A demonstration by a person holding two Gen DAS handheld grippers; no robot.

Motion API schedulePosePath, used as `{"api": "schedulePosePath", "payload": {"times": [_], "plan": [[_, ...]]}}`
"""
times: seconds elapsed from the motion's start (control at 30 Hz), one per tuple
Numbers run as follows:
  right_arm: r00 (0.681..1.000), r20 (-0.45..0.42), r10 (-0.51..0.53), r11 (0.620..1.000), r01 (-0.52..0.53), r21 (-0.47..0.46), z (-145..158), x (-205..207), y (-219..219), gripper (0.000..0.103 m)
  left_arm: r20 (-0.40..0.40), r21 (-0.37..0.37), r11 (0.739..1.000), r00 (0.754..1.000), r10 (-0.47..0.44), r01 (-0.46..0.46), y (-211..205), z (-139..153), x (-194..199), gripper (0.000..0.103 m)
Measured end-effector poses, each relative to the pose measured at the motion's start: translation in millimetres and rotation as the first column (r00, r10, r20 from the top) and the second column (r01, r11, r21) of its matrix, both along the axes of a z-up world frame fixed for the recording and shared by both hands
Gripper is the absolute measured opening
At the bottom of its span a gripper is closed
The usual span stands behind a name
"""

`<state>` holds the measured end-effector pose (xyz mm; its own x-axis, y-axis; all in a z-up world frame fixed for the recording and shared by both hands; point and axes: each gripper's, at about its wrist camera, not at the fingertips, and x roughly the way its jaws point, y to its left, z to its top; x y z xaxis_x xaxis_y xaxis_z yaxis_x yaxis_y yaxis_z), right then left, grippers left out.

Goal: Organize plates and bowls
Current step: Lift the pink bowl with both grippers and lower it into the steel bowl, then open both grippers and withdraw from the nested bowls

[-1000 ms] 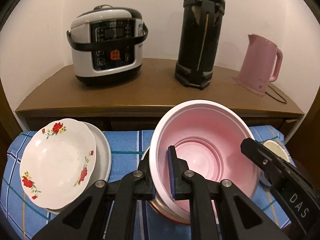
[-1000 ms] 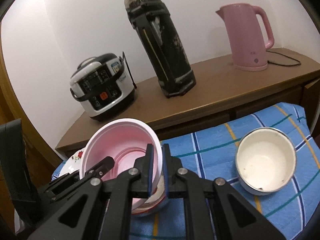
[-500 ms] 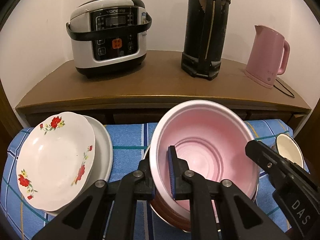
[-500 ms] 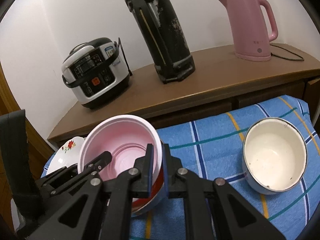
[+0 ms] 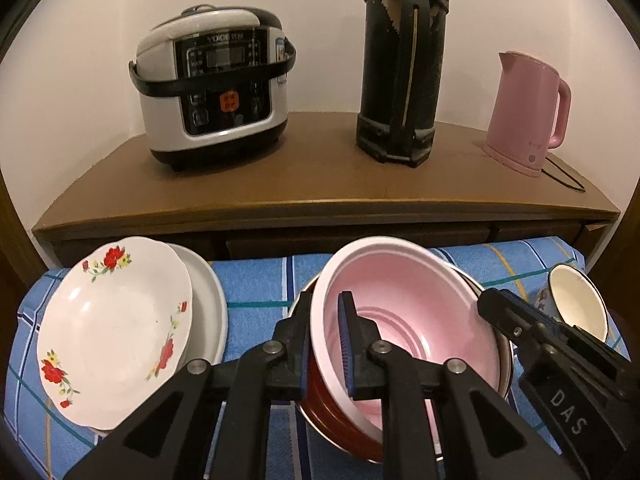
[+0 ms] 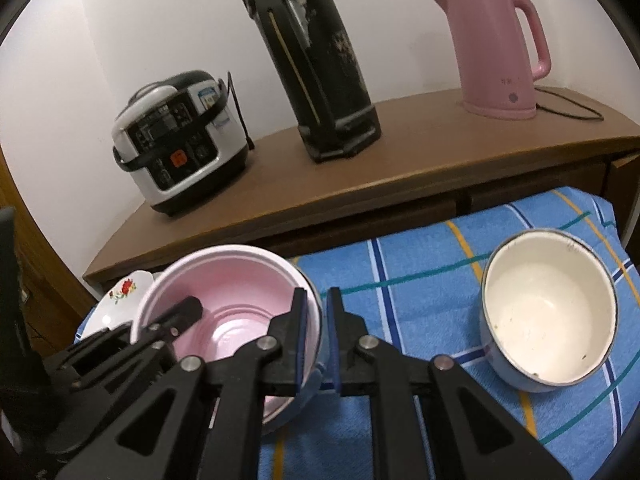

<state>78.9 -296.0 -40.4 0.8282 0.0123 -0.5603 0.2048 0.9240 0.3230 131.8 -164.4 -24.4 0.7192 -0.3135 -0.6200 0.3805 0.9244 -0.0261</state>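
A pink bowl (image 5: 404,308) sits nested in a red bowl (image 5: 332,408) on the blue checked cloth (image 5: 256,284). My left gripper (image 5: 324,344) is shut on the pink bowl's left rim. My right gripper (image 6: 316,340) straddles its right rim (image 6: 256,280) with the jaws slightly parted; its arm shows in the left wrist view (image 5: 560,356). A white flowered plate (image 5: 116,320) lies on a plain white plate (image 5: 212,300) at the left. A cream enamel bowl (image 6: 548,316) stands on the cloth at the right.
Behind the cloth is a brown wooden cabinet (image 5: 320,184) carrying a rice cooker (image 5: 212,100), a tall black thermos (image 5: 404,60) and a pink kettle (image 5: 528,112) with its cord. A white wall stands behind them.
The pink bowl has come down into the red bowl and sits lower. The right gripper's jaws have opened a little around the rim. Both grippers moved down and slightly forward.
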Motion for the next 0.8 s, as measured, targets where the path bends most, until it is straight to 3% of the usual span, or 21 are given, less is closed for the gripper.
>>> {"api": "schedulePosePath", "payload": {"times": [0.07,0.13,0.17,0.2,0.37,0.5,0.63,0.8], "plan": [[1.0,0.007,-0.003,1.0,0.003,-0.013,-0.1,-0.6,0.2,0.011,0.027,0.008,1.0,1.0,0.001,-0.001,-0.5,2.7,-2.4,0.016],[1.0,0.012,-0.005,1.0,0.005,-0.014,-0.5,-1.4,-0.5,0.011,0.057,0.013,1.0,0.998,0.016,-0.016,1.2,5.7,-4.1,0.036],[1.0,0.013,-0.007,1.0,0.007,-0.014,-1.0,-1.7,-1.1,0.011,0.072,0.007,1.0,0.997,0.03,-0.031,3.7,7.8,-4.2,0.061],[1.0,0.014,-0.009,1.0,0.009,-0.015,-1.4,-1.9,-1.6,0.011,0.088,-0.004,0.999,0.995,0.044,-0.044,6.7,10.0,-5.0,0.076],[0.999,0.037,-0.018,1.0,0.019,-0.009,-0.7,-5.2,-3.9,0.011,0.155,-0.021,0.996,0.984,0.088,-0.085,15.7,19.5,-6.7,0.077],[0.997,0.066,-0.035,0.998,0.038,-0.042,3.1,-10.0,-2.2,0.015,0.148,0.006,0.991,0.981,0.13,-0.132,19.3,14.7,-0.5,0.077],[0.995,0.098,-0.024,0.999,0.028,-0.042,6.7,-13.0,-1.3,0.017,0.142,-0.022,0.983,0.973,0.183,-0.182,30.9,15.2,3.0,0.077],[0.992,0.128,-0.017,0.997,0.027,-0.079,10.1,-15.8,5.4,0.032,0.138,0.018,0.978,0.969,0.203,-0.208,29.7,7.2,7.9,0.077]]}}
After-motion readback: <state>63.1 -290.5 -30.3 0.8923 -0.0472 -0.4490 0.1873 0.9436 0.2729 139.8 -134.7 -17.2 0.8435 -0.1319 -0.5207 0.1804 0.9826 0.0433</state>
